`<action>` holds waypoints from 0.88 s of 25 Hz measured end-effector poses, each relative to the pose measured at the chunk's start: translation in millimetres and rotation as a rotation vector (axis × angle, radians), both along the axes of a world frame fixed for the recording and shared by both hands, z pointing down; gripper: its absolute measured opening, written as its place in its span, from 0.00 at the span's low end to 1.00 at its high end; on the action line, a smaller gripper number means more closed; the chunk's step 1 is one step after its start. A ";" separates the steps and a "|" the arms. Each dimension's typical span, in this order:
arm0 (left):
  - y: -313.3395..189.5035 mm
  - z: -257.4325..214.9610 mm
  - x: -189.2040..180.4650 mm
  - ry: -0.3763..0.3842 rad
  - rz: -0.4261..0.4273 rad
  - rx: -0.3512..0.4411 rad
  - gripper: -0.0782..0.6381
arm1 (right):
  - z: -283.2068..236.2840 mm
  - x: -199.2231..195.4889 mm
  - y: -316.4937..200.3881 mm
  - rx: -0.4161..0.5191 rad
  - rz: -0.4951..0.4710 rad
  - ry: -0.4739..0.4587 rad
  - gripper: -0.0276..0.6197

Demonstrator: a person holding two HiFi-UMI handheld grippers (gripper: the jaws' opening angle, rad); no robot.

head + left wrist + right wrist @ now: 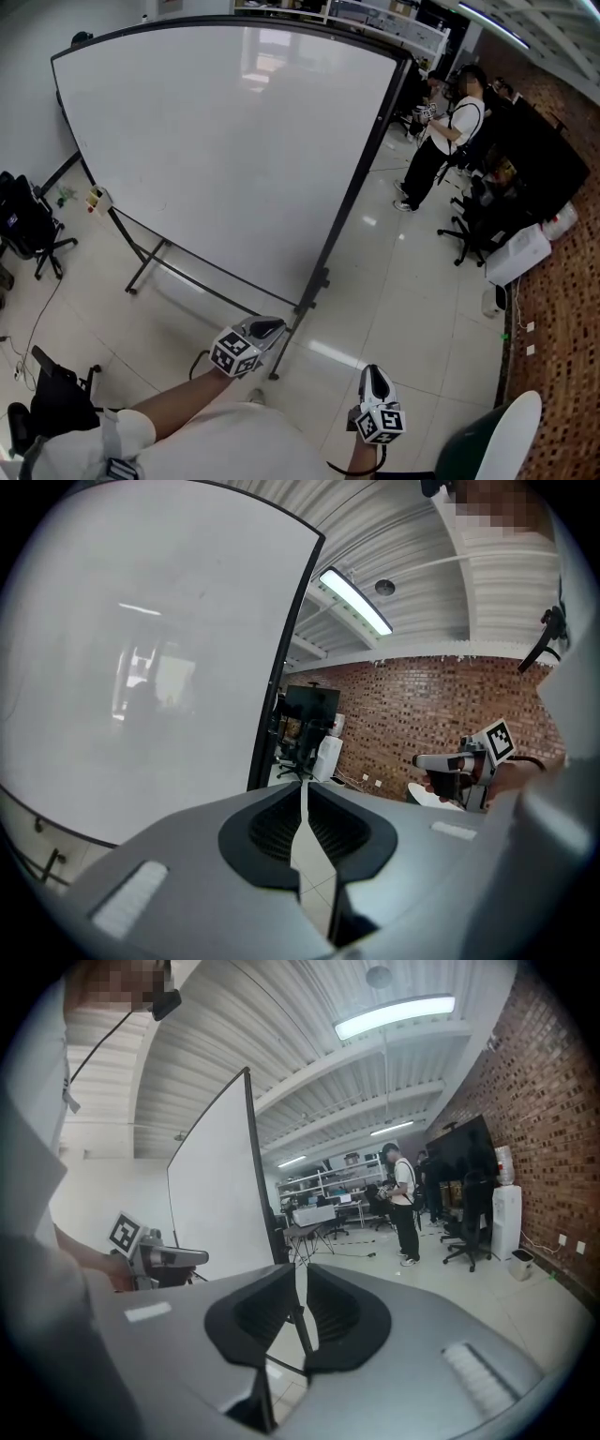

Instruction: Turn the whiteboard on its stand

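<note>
Left gripper (265,330) and right gripper (373,377): jaws nearly together, nothing between them. Whiteboard (234,150) stands just ahead of the left gripper. Judged large, stiff, slick-faced, top-heavy. Take hold at the dark side frame (352,202), not the panel.

the big whiteboard (225,141) stands on its black stand (317,281) on the tiled floor (403,281), the left gripper (269,329) close beside the stand's near post, the right gripper (375,377) apart to its right, and a person (442,141) stands beyond.
</note>
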State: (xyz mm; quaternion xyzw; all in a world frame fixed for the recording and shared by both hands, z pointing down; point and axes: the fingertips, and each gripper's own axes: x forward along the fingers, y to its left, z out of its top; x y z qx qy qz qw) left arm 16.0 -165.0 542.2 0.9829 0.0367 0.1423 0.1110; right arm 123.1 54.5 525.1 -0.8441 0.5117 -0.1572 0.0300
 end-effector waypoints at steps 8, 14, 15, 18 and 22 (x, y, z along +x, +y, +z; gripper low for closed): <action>-16.4 -2.9 8.9 0.025 -0.032 -0.027 0.17 | -5.5 16.0 -23.8 -0.009 -0.041 0.007 0.09; -31.4 1.9 -0.8 0.033 -0.064 -0.030 0.17 | -3.9 9.2 -55.4 0.002 -0.098 0.014 0.09; -32.6 4.4 -3.3 0.027 -0.064 -0.022 0.17 | -3.5 5.9 -61.4 0.008 -0.109 0.010 0.09; -27.3 13.1 -9.8 -0.010 -0.049 0.026 0.18 | 0.6 -3.5 -73.6 0.021 -0.137 -0.010 0.10; -14.7 16.9 -18.7 -0.034 -0.049 0.046 0.18 | 16.1 -11.3 -75.3 0.013 -0.169 -0.054 0.10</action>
